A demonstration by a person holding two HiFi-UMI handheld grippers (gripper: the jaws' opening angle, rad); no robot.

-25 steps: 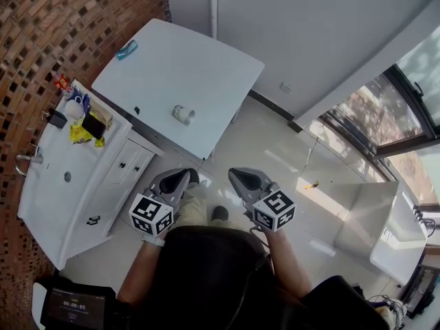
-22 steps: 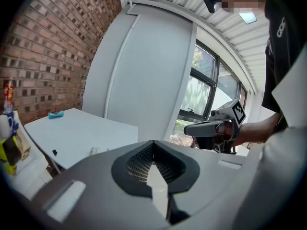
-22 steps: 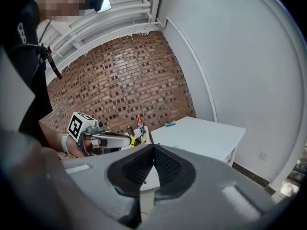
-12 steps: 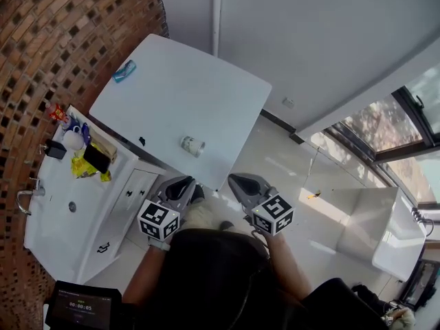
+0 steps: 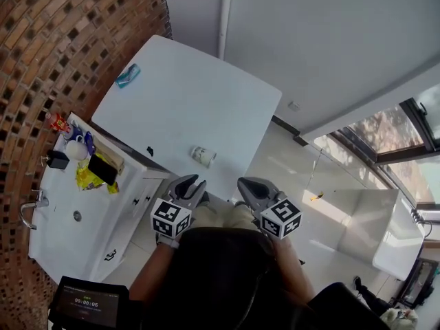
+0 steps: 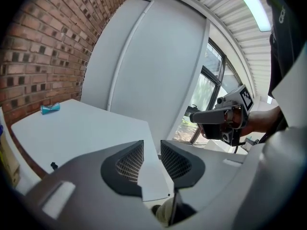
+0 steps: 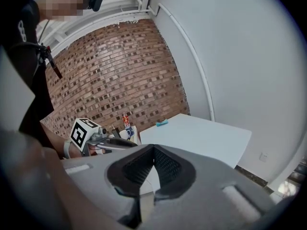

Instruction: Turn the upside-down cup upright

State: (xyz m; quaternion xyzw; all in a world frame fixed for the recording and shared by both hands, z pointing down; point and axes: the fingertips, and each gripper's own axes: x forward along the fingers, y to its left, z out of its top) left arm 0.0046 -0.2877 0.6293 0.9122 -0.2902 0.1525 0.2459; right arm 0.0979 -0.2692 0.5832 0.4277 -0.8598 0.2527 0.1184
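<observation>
A small white cup (image 5: 203,157) sits on the white table (image 5: 179,102), close to its near edge; from this height I cannot tell which way up it is. Both grippers are held side by side just short of that edge, below the cup in the head view. The left gripper (image 5: 195,183) (image 6: 152,146) is opening, with a narrow gap between its jaws and nothing in it. The right gripper (image 5: 243,183) (image 7: 153,148) has its fingertips touching and holds nothing. Neither gripper view shows the cup.
A blue object (image 5: 128,75) (image 6: 50,109) lies at the table's far left. A white sink counter (image 5: 65,205) with bottles and packets stands against the brick wall on the left. A white pipe (image 5: 223,12) runs up the back wall. A window (image 5: 385,129) is at the right.
The table and cup have come closer to the grippers as the person stepped forward. Both grippers have advanced toward the table edge. The left gripper's jaws have parted slightly.
</observation>
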